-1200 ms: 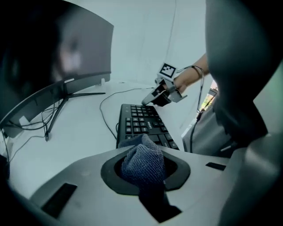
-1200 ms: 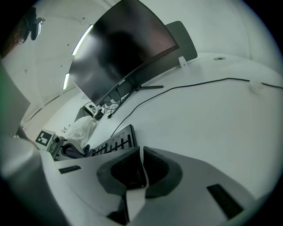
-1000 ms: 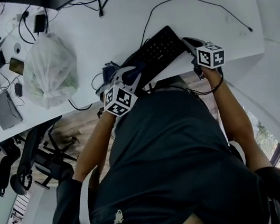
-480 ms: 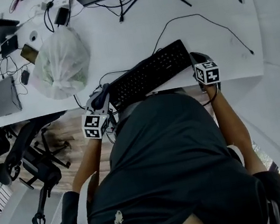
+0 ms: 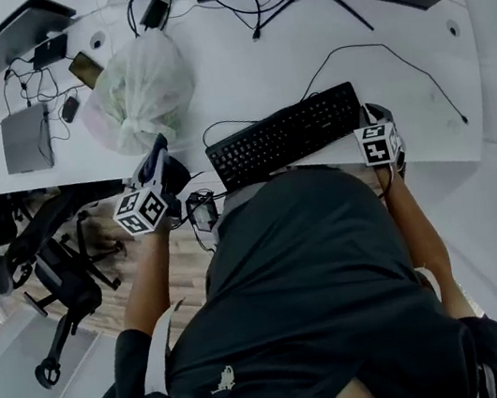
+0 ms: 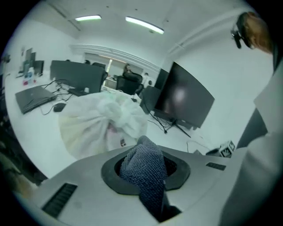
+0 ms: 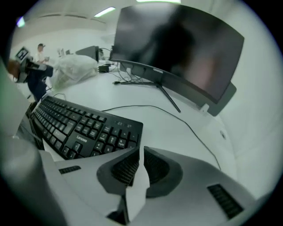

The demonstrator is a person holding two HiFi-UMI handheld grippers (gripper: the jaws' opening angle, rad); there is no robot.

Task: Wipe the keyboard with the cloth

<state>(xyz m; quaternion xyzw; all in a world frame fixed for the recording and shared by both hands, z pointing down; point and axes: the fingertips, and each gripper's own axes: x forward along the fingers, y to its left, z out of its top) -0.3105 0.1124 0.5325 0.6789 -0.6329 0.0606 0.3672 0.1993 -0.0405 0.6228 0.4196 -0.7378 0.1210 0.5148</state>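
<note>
Left gripper [image 6: 145,164]: jaws closed on a dark blue-grey knitted cloth [image 6: 148,187]. The cloth fills the gap between the pads, bulges up above them and hangs in a fold toward the camera.

In the head view this gripper is held at the front edge of the white table [image 5: 236,72], just below a tied white plastic bag [image 5: 144,92]. It is to the left of the black keyboard [image 5: 285,134] and apart from it, so the cloth is clear of the keys.

The keyboard lies slightly askew along the table's front edge, between the two grippers, with its cable running off to the right behind it.

Right gripper [image 7: 140,161]: jaws drawn all but together, with only a thin slit between the ribbed pads and nothing held. It is positioned at the keyboard's right end, and the key rows lie just beyond and to the left of the jaws.

A dark curved monitor [image 7: 181,48] on a splayed stand occupies the rear of the table. A grey laptop [image 5: 26,139] and loose cables lie at the table's far left.
</note>
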